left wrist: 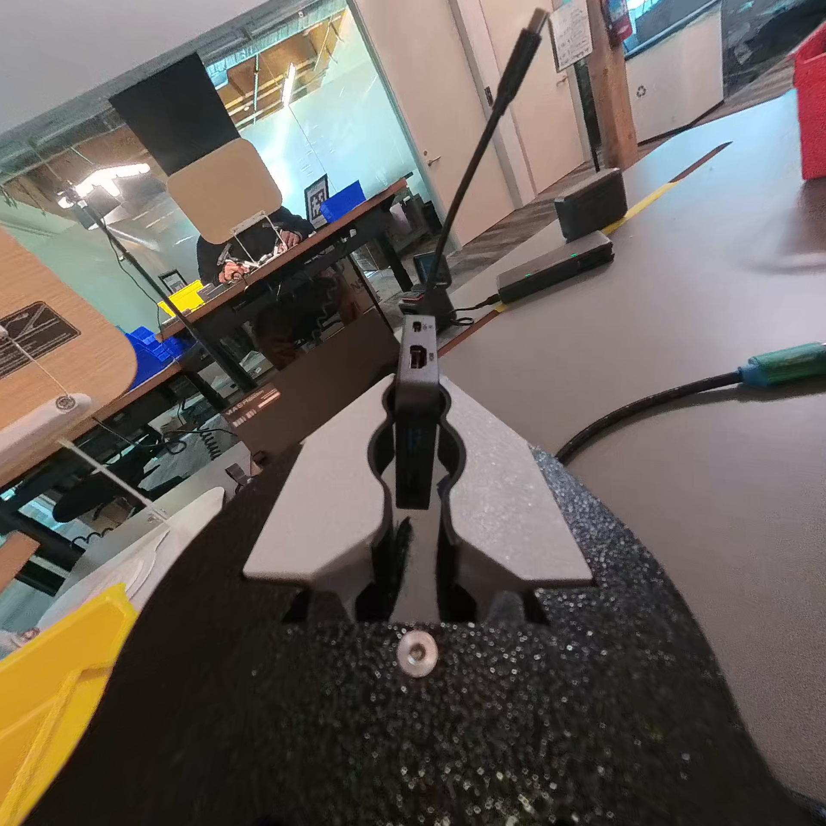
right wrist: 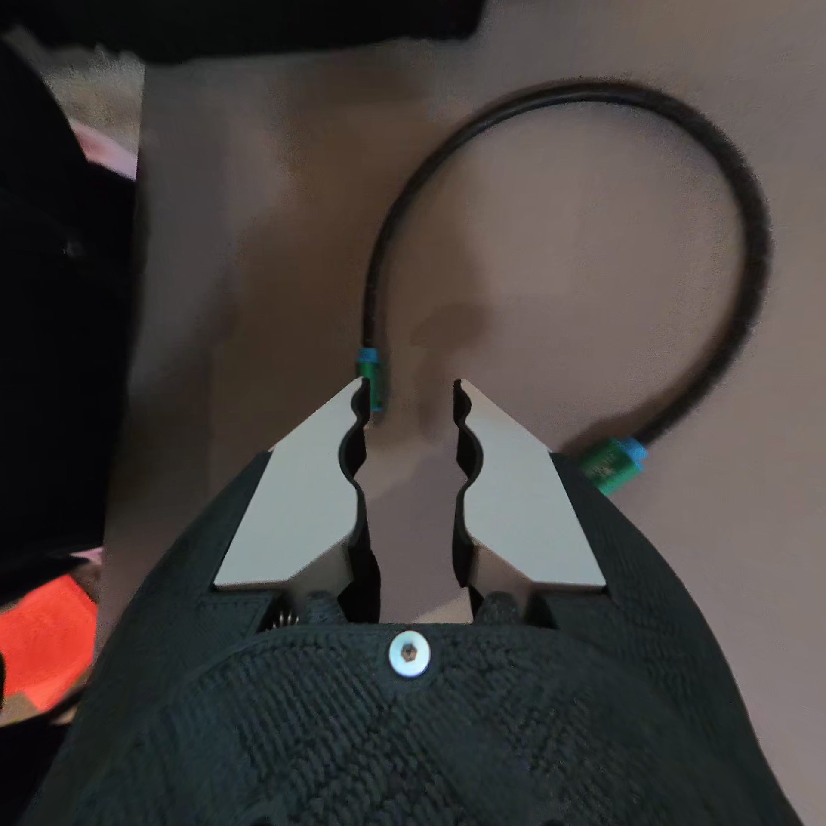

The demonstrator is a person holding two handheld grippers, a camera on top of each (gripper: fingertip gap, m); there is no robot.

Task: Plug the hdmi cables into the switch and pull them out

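My left gripper [left wrist: 418, 384] is shut on the black switch [left wrist: 415, 402] and holds it on edge above the table, with an empty port [left wrist: 418, 357] facing me. A thin black lead [left wrist: 474, 152] rises from the switch's far end. A black hdmi cable [left wrist: 625, 411] with a green and blue plug [left wrist: 782, 364] lies on the table to the right. In the right wrist view my right gripper [right wrist: 411, 382] is open above the table. One green and blue plug [right wrist: 372, 380] lies beside its left fingertip [right wrist: 357, 389], well apart from the right pad. The cable [right wrist: 670, 116] loops round to a second plug [right wrist: 614, 465].
A red bin [left wrist: 811, 111] stands at the far right of the brown table [left wrist: 670, 313]. A black box [left wrist: 590, 203] and a flat black device [left wrist: 554, 270] sit near the far edge. A yellow bin [left wrist: 53, 693] is at the near left. A person sits at a far desk [left wrist: 268, 263]. Spacing between my two grippers at the tips: around 20 cm.
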